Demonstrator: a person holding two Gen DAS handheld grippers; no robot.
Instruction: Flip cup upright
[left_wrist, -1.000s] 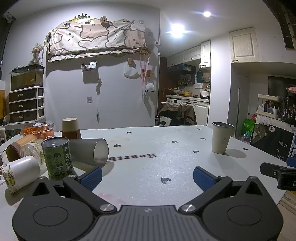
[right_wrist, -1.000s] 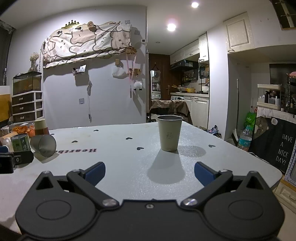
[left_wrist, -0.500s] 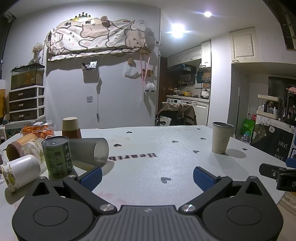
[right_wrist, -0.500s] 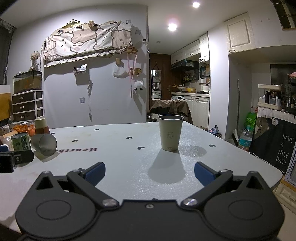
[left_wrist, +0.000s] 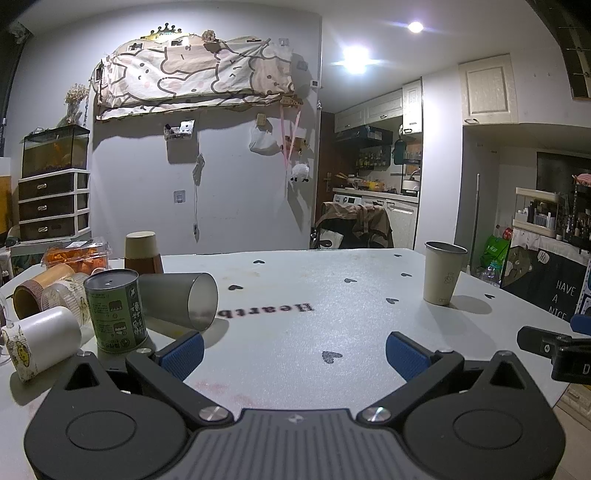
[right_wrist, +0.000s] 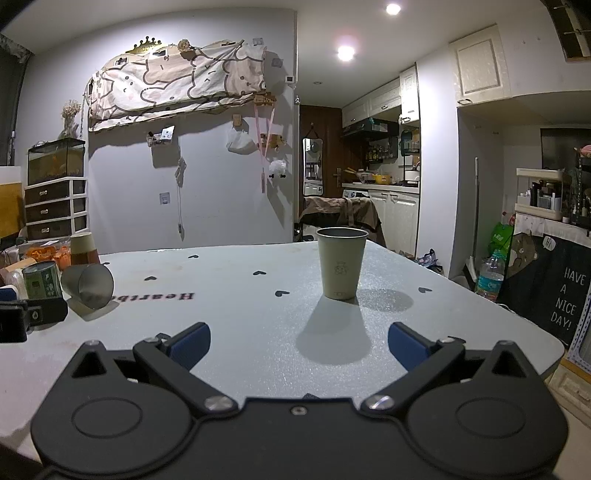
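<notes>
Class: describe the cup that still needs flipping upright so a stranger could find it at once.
Start at the white heart-printed table and go to its cluttered left end. Beside the green tin lies a grey cup, the only cup on its side, mouth towards the printed word.

Matt frosted plastic, seemingly: grey cup (left_wrist: 177, 300); grainy table (left_wrist: 295, 295).

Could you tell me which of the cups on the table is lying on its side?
The translucent grey cup beside the green tin can; the beige paper cup stands upright.

The left gripper (left_wrist: 293, 350) and right gripper (right_wrist: 298, 341) are matte black, each with 2 blue finger pads (left_wrist: 183, 350). On each, 2 silver screws (right_wrist: 216, 403) flank a ribbed or plain centre plate, with a round disc recessed beside each screw.
</notes>
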